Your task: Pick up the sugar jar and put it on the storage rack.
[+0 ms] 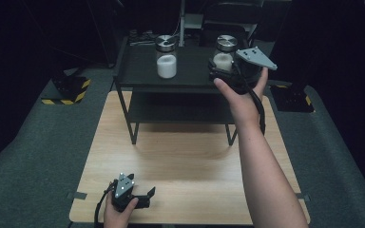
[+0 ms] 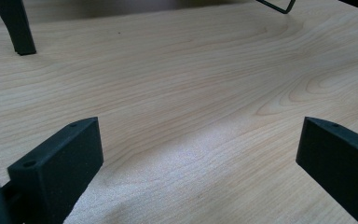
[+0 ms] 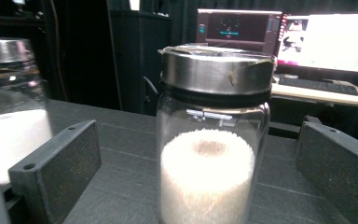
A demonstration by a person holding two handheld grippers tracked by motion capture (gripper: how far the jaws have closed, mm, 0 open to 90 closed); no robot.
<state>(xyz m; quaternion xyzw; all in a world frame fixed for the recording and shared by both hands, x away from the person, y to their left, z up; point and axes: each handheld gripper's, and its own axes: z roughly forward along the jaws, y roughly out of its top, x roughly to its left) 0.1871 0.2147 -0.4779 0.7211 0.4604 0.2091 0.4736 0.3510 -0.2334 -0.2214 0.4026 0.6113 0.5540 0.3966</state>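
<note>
Two glass jars with metal lids, each part-filled with white grains, stand on a black two-level rack (image 1: pixel 138 76). My right gripper (image 1: pixel 221 71) reaches the right jar (image 1: pixel 225 56) from the front. In the right gripper view that jar (image 3: pixel 212 140) stands upright between the wide-open jaws, with a gap to the pads (image 3: pixel 70 158) on both sides. The left jar (image 1: pixel 166 59) stands apart on the same top shelf and is seen blurred at the edge (image 3: pixel 7 121). My left gripper (image 1: pixel 147 197) rests low over the wooden table (image 1: pixel 180 161) near its front left corner, open with nothing between its jaws (image 2: pixel 200 154).
The rack stands at the far end of the table, its lower shelf (image 1: pixel 180 111) bare and one leg (image 2: pixel 16 28) on the wood. Monitors and a keyboard (image 3: pixel 317 86) sit behind the rack. Grey floor with yellow-black marked stands (image 1: pixel 69 92) surrounds the table.
</note>
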